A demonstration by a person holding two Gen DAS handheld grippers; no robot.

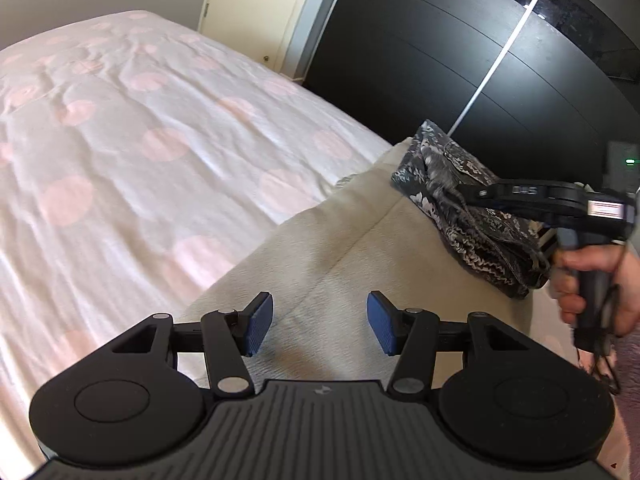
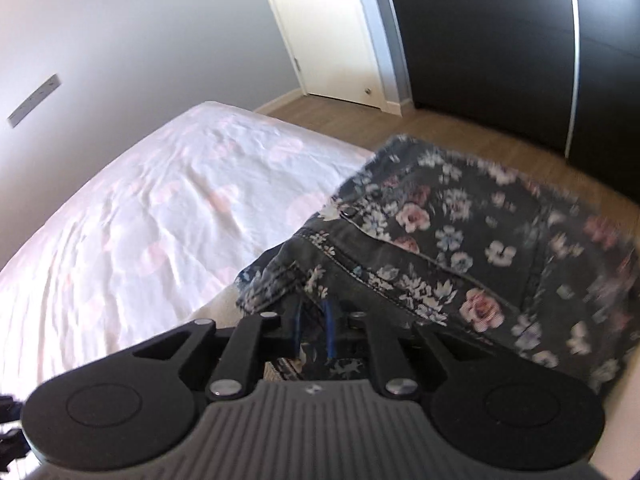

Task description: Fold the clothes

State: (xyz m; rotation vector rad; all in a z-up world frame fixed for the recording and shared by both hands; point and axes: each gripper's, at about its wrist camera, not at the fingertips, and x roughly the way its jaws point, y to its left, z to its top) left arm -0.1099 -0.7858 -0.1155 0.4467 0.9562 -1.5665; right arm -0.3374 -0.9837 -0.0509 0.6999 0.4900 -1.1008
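Observation:
A dark floral denim garment [image 1: 464,208] lies bunched on a cream cloth [image 1: 344,248] at the bed's near corner. My left gripper [image 1: 320,322] is open and empty, hovering over the cream cloth. My right gripper [image 1: 456,192] reaches in from the right, held by a hand, and is shut on the garment's edge. In the right wrist view the right gripper [image 2: 314,332] has its blue pads close together on the floral garment [image 2: 460,248], which fills the right side.
A white bedspread with pink dots [image 1: 132,140] covers the bed to the left. A dark wardrobe [image 1: 480,60] stands behind, with a cream door [image 2: 332,32] and wooden floor [image 2: 400,128] beyond the bed.

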